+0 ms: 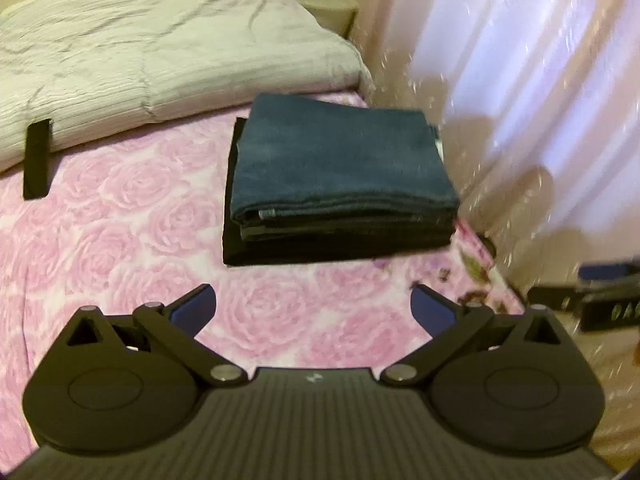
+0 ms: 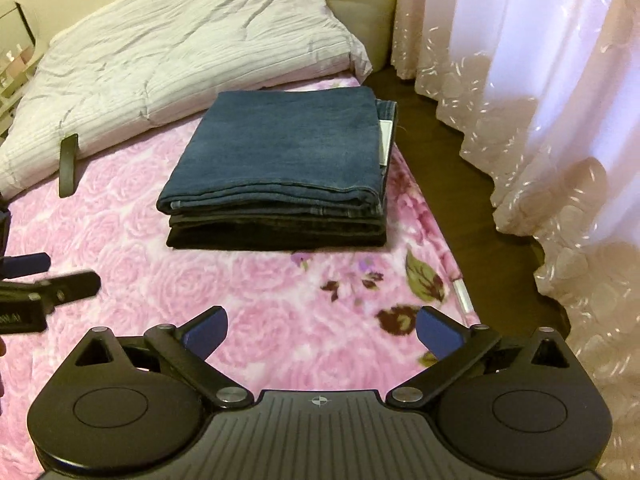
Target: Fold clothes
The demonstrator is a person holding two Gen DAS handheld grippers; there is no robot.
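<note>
- Folded jeans [image 2: 276, 148] sitting on top of a stack, blue denim, folded flat into a rectangle; same jeans [image 1: 340, 164] showing in the left wrist view.
- Darker folded garment [image 2: 276, 236] lying under the jeans, black or near black, edges roughly lining up with them.
- Stack resting on the pink rose-print blanket [image 2: 120, 240], towards the right side of the bed, near the bed's right edge.
- White label [image 2: 385, 140] showing at the right edge of the jeans.
- Left gripper [image 1: 314, 308] hovering over the blanket on the near side of the stack, fingers spread wide, nothing between them, not touching the clothes.
- Right gripper [image 2: 322, 330] hovering likewise near side of the stack, fingers spread wide and holding nothing, apart from the clothes.
- Left gripper's side also poking into the right wrist view at the left edge; right gripper's side showing at the right edge of the left wrist view.
- Rumpled pale duvet [image 2: 180, 52] lying bunched on the far half of the bed, behind the stack.
- Small dark strap-like object [image 2: 68, 164] lying at the duvet's near edge, left of the stack; what it is cannot be told.
- Sheer curtains [image 2: 540, 80] hanging along the right, dark floor [image 2: 448, 152] running between them and the bed.
- Pale round container [image 2: 360, 8] standing far right, past the duvet corner.
</note>
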